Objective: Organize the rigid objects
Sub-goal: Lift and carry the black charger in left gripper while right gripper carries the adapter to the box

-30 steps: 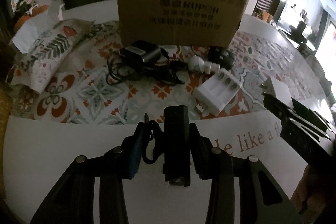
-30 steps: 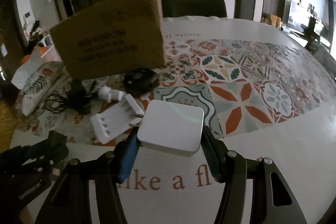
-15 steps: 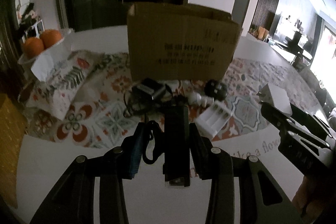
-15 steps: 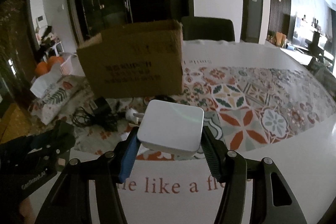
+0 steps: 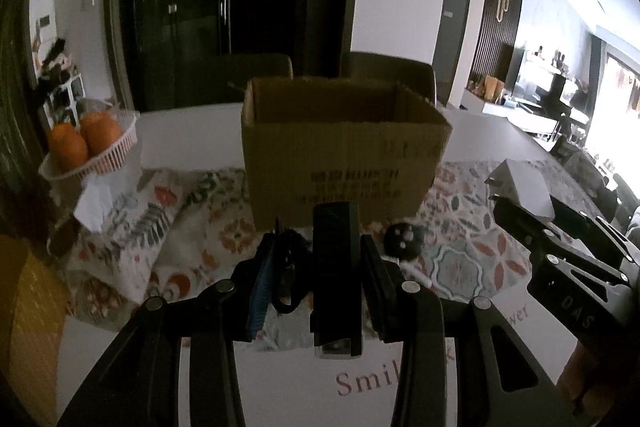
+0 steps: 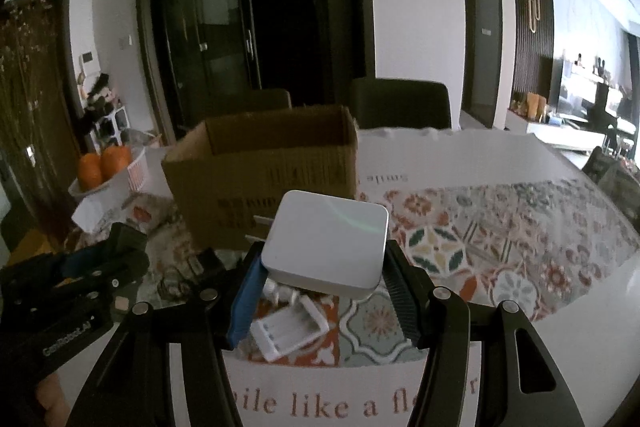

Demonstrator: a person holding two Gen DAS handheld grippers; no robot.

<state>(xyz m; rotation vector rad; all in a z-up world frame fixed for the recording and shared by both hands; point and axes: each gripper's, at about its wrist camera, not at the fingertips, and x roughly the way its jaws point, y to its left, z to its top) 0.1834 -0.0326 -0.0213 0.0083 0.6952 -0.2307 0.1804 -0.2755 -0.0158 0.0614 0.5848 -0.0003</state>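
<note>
White plastic, a square wall charger (image 6: 326,245), sits clamped in the right hand-held gripper (image 6: 320,287); the left hand-held gripper (image 5: 316,283) grips a black adapter (image 5: 335,275). Both have risen off the desk (image 6: 480,163) toward the open cardboard box (image 5: 344,147), so dropping in looks next.

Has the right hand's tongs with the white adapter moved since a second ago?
Yes. The right tongs holding the white adapter have risen: the cardboard box now sits lower in view, its open top visible.
</note>
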